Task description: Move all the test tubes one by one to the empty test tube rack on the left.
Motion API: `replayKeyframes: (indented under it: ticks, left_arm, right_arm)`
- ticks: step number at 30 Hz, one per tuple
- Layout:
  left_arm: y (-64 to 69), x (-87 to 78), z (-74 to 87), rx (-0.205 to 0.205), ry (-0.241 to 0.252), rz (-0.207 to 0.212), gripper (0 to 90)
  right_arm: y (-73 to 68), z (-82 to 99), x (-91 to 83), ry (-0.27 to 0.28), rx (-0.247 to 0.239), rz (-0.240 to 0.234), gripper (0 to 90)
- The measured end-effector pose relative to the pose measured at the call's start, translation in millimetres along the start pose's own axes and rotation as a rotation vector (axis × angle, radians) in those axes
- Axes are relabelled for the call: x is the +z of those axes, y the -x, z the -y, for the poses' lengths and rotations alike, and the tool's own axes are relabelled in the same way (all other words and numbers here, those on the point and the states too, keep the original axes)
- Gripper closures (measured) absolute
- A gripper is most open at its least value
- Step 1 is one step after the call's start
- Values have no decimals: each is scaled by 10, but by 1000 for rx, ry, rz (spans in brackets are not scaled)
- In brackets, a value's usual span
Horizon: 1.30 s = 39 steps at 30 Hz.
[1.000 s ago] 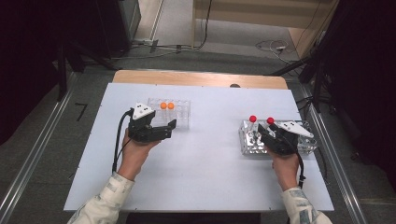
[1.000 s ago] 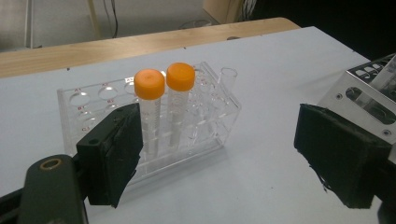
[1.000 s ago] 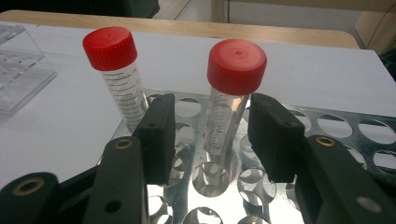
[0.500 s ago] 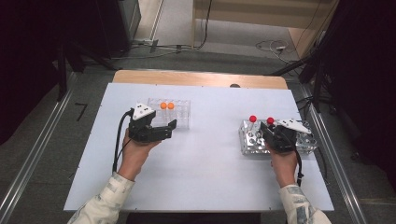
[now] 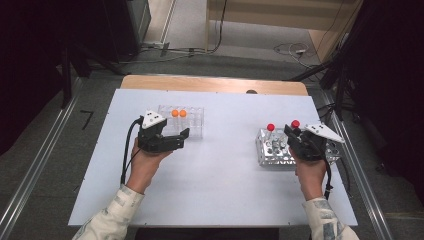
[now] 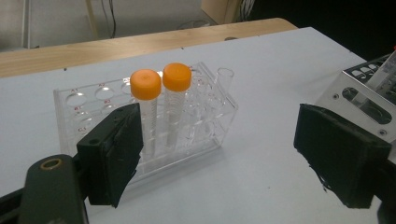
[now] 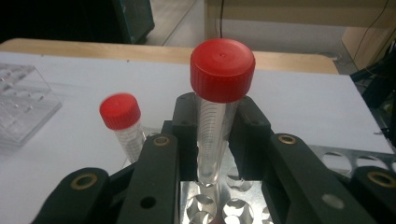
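On the right of the white desk [image 5: 220, 170], right gripper [image 5: 296, 134] clamped on a clear plastic tube with a red screw cap [image 7: 219, 112], jaws just closed in against its sides below the cap and pressing it from both sides. Tube upright, its lower end over the round holes of the shiny perforated metal rack [image 5: 272, 152]; whether it touches the rack cannot be told. Just beside it, toward the desk's middle, a second red-capped clear tube [image 7: 122, 122] standing in the same rack. On the left, left gripper [image 5: 177, 140] resting low over the desk in the person's hand, jaws wide apart with nothing between the pads, pointing past the near side of a clear plastic rack [image 6: 140, 126]. In that rack, two clear tubes with orange caps [image 6: 161, 100], side by side and upright, plus one uncapped clear tube [image 6: 224, 81] at its far corner. The two racks well apart, bare desk between them.
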<state>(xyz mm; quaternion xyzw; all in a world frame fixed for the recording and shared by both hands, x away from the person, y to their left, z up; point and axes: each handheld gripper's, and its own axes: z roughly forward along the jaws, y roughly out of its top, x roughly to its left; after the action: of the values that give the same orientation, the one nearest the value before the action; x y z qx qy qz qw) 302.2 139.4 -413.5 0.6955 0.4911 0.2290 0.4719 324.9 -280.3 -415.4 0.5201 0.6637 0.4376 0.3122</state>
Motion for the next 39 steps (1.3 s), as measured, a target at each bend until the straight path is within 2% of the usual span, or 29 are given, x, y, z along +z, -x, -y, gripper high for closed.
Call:
replayKeyframes:
  ticks: [5, 6, 7, 11, 16, 18, 24, 26, 28, 29, 32, 34, 35, 38, 39]
  left_arm:
    - [-4, -8, -2, -1, 1, 0, 161]
    - [-4, -10, -3, 1, 0, 2, 161]
    - [-2, -11, -3, 0, 2, 3, 161]
    - [2, -15, -4, 0, 1, 3, 161]
    - [15, -18, -2, 2, 3, 8, 161]
    - [21, -21, -3, 3, 5, 10, 161]
    - [49, -23, -5, 7, 8, 14, 161]
    - [61, -22, -5, 10, 5, 16, 161]
    - [77, -18, -4, 12, 6, 17, 160]
    - [85, -16, -4, 13, 5, 18, 147]
    - [114, -12, -2, 14, 5, 23, 134]
    - [133, -10, -2, 18, 3, 29, 127]
    - [146, -10, -2, 17, 4, 34, 127]
    - [190, -15, -2, 23, 7, 45, 127]
    - [208, -19, -3, 26, 8, 51, 127]
  right_arm:
    - [5, -120, -220, 45, 2, -38, 711]
    - [5, -120, -220, 45, 2, -38, 711]
    - [-20, -137, -280, 45, -6, -51, 710]
    - [-85, -136, -341, 40, -27, -73, 711]
    - [-222, -134, -404, 35, -50, -135, 710]
    - [-245, -134, -409, 33, -52, -145, 711]
    - [-434, -104, -383, 17, -77, -208, 710]
    - [-571, -78, -347, 7, -97, -240, 711]
    - [-620, -68, -334, 4, -109, -252, 711]
    - [-724, -49, -305, -3, -126, -275, 710]
    - [-866, -16, -253, -17, -150, -307, 711]
    - [-954, 14, -210, -27, -166, -332, 710]
    - [-954, 14, -210, -27, -166, -332, 710]
    - [-1126, 73, -129, -51, -196, -363, 711]
    - [-1126, 73, -129, -51, -196, -363, 711]
